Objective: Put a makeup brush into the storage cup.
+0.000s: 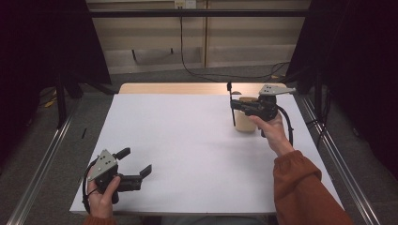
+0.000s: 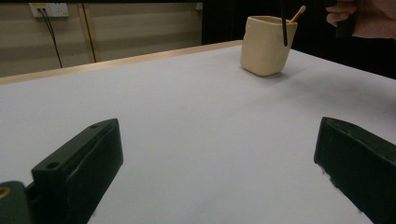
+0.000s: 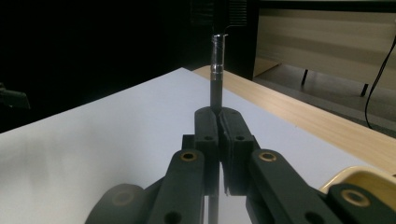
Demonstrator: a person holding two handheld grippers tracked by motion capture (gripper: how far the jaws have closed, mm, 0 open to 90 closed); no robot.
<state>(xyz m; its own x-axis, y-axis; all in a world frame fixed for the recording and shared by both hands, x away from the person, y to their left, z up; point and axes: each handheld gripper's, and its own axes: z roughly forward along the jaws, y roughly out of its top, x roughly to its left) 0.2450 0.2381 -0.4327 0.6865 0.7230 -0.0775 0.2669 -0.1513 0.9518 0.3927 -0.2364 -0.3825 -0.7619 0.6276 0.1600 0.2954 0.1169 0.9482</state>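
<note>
My right gripper is at the far right of the table and is shut on a thin black stick, which it holds upright. The stick rises between the closed jaws and carries a wider black head at its top. Its lower end hangs just outside the left wall of a cream cup. From the cup leans a wooden stick. At the table's near left corner my left gripper rests open with nothing between its fingers.
A white sheet covers the table, and a strip of bare wood shows along the far edge. Dark stands and metal rails run down both sides. Cables lie on the floor beyond the table.
</note>
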